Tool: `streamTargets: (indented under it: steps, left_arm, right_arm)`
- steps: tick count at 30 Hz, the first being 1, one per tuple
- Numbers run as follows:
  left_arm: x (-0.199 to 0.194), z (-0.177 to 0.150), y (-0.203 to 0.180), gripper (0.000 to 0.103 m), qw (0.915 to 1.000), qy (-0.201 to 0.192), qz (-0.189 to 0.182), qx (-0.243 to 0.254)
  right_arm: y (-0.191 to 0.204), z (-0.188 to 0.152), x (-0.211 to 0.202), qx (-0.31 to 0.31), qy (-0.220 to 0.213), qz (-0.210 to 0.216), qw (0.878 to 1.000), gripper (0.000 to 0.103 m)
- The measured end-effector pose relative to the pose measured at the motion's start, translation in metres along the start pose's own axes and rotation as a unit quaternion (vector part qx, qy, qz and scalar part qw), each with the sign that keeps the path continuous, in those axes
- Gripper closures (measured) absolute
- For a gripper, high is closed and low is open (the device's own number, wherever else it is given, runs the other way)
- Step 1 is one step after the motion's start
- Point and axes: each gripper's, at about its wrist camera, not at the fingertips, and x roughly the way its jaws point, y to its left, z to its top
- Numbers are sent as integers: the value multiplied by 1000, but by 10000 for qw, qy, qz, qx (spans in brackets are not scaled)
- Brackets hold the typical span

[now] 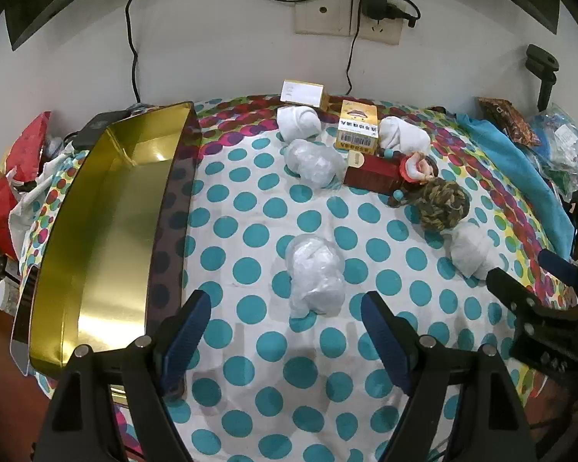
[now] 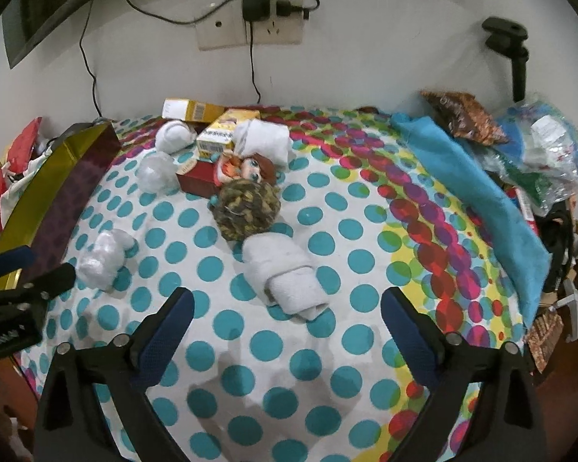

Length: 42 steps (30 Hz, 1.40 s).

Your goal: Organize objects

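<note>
With both sets of fingers spread and empty, lower the right gripper squarely over the rolled towel just ahead, which probably squashes, before closing.

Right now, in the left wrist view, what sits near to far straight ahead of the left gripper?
Left gripper, jaws open and empty → near plastic-wrapped bundle → far plastic-wrapped bundle → rolled white sock → white-topped box at the wall.
</note>
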Motion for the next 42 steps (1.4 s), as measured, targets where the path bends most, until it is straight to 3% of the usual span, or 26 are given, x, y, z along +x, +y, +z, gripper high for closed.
streamTargets:
  steps: [12, 17, 20, 25, 34, 36, 37, 38, 39, 42]
  left_arm:
    - [25, -4, -2, 20, 9997, 206, 20, 94]
    - [31, -2, -2, 20, 9997, 201, 28, 130]
    - [36, -2, -2, 20, 9997, 233, -2, 109]
    - [44, -3, -1, 20, 9995, 310, 0, 35]
    - [47, -1, -4, 21, 9998, 143, -70, 79]
    - [48, 0, -3, 28, 9998, 127, -155, 28]
    - [49, 0, -2, 45, 9996, 141, -232, 9]
    - [51, 0, -2, 69, 9993, 187, -315, 4]
    - [54, 0, -2, 74, 9988, 291, -393, -10]
    - [57, -2, -2, 74, 9984, 316, -465, -89]
  right_arm:
    - [-2, 1, 49, -179, 343, 75, 9992, 21]
    - [8, -1, 60, -383, 320, 79, 9987, 57]
    - [9, 0, 60, -368, 217, 104, 9990, 68]
    - [8, -1, 58, -321, -43, 106, 9994, 73]
    - [8, -4, 58, -253, -247, 84, 9993, 73]
    - [8, -4, 58, -230, -239, 101, 9994, 73]
    - [8, -4, 58, -229, -241, 104, 9994, 73]
    - [8, -4, 58, -231, -240, 106, 9994, 73]
    - [8, -4, 58, -231, -239, 102, 9994, 73]
    - [7, -4, 58, -221, -240, 110, 9994, 73]
